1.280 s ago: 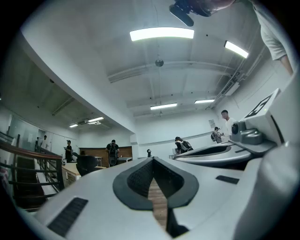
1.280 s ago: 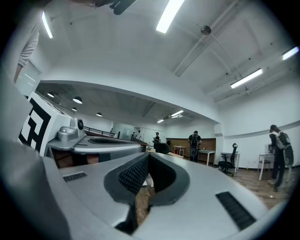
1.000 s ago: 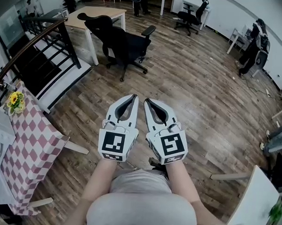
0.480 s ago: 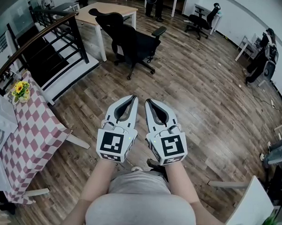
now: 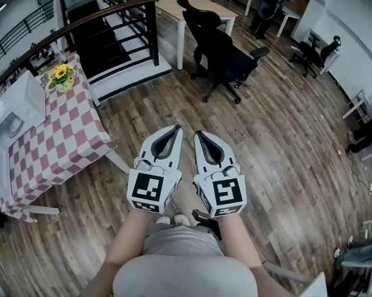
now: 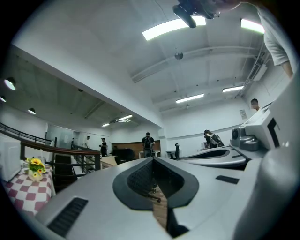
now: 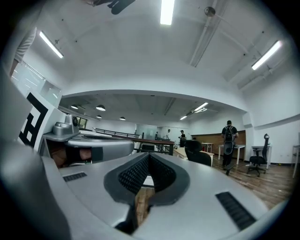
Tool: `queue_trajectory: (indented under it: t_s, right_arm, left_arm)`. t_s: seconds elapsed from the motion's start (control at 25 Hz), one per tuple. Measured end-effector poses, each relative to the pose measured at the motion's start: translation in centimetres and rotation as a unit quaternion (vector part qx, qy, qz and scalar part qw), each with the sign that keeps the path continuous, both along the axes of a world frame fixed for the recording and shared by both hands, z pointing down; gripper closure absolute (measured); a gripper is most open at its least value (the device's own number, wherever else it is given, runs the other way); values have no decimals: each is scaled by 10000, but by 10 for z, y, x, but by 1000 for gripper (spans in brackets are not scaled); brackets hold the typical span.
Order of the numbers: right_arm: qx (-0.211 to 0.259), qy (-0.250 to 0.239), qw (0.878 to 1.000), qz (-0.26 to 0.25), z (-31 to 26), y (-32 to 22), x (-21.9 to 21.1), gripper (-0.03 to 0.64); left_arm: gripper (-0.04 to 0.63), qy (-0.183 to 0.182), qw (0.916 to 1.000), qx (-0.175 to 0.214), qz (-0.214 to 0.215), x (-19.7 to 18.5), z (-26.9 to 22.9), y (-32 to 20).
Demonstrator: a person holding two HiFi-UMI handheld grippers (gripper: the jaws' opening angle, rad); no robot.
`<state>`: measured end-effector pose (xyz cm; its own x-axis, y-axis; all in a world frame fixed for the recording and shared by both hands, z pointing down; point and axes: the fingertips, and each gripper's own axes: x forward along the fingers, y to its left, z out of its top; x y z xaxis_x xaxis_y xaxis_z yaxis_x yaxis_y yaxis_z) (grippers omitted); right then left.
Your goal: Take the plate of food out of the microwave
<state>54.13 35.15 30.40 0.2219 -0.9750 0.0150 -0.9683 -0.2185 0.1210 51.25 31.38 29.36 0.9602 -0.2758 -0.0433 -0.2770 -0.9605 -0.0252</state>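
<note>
Tongs: I see my left gripper (image 5: 174, 128) and right gripper (image 5: 198, 134) shut, both empty.
Microwave (image 5: 18, 106): far left, on the table (image 5: 67, 141).
Plate: not visible.
Progress: nothing done, I judge; approach, opening and lifting remain.

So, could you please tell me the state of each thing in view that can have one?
Left tongs: shut, nothing between them.
Right tongs: shut, nothing between them.
Microwave: standing on the checked table; cannot tell whether its door is open.
Flowers: upright on that table.
Office chair: upright, nobody seated.
</note>
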Motion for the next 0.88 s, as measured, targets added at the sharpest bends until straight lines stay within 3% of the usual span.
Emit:
queue_trajectory:
  t_s: [0.2,0.36,0.64,0.88]
  right_arm:
    - [-41,-56,9975,-704,7,-36,-45,592]
    - [-41,-105,9910,-1335,8,-60,-86,592]
    - [-99,-74,9697,-2440,11,-91,-161,592]
    - [-176,33,9485,-3162,13,-101,-208,592]
  left_arm:
    - [595,-15,9970,-67,-775,-52,5,-35]
    - [594,-71,9900,-107,-1403,-98,9,-55]
    - [595,28,9682,-238,-2490,-178,9,-81]
    - [595,146,9481,-265,-3165,-229,9,-81]
